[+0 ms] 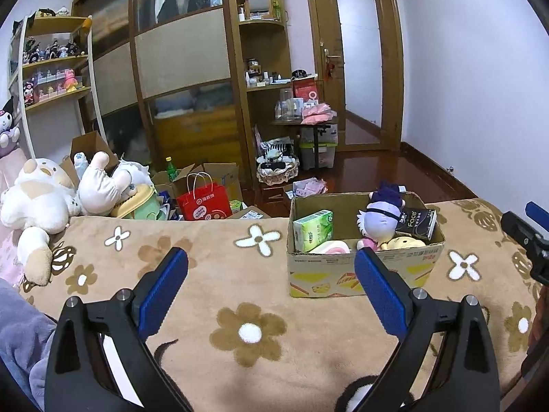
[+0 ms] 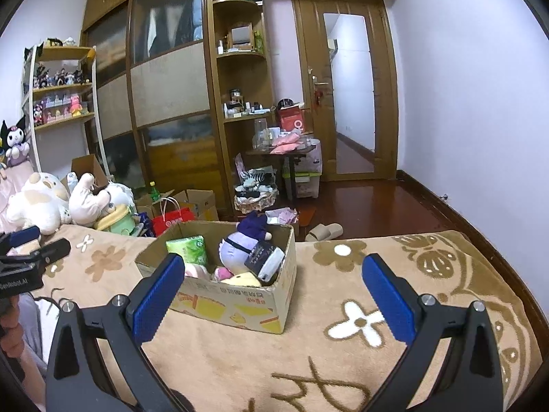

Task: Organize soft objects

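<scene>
A cardboard box stands on the flowered beige blanket. Inside are a purple plush doll, a green tissue pack, a black tissue pack, a yellow plush and a pink-white soft item. My left gripper is open and empty, above the blanket left of the box. My right gripper is open and empty, just before the box's right corner; it also shows at the right edge of the left wrist view.
Large white and beige plush toys lie at the blanket's left end with a green-yellow toy. Beyond the bed are a red paper bag, cardboard boxes, a wardrobe, shelves with figures and a door. Slippers lie on the floor.
</scene>
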Motion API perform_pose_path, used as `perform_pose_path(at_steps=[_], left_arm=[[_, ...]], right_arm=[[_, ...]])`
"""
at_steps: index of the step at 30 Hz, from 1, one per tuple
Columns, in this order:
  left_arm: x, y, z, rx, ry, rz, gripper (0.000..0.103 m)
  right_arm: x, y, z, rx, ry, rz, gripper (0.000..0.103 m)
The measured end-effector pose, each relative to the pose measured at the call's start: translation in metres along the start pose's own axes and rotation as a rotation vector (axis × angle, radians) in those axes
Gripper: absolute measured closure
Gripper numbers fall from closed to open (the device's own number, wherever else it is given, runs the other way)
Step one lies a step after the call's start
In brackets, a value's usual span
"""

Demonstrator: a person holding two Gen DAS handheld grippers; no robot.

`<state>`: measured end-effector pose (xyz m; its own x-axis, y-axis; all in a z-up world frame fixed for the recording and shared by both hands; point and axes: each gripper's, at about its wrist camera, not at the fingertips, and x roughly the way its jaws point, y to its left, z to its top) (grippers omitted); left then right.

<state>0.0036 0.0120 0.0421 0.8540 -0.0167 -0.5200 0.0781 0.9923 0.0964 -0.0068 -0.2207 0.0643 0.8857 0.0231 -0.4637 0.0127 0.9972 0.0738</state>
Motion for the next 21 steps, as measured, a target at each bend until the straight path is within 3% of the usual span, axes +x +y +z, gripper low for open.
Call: perform_pose_path(at_steps=[21], left_arm=[[0.018, -0.006, -0.007, 0.026, 0.020, 0.032, 0.006]], right_arm=[[0.019, -0.003, -0.015, 0.002, 0.036, -0.035, 0.000]])
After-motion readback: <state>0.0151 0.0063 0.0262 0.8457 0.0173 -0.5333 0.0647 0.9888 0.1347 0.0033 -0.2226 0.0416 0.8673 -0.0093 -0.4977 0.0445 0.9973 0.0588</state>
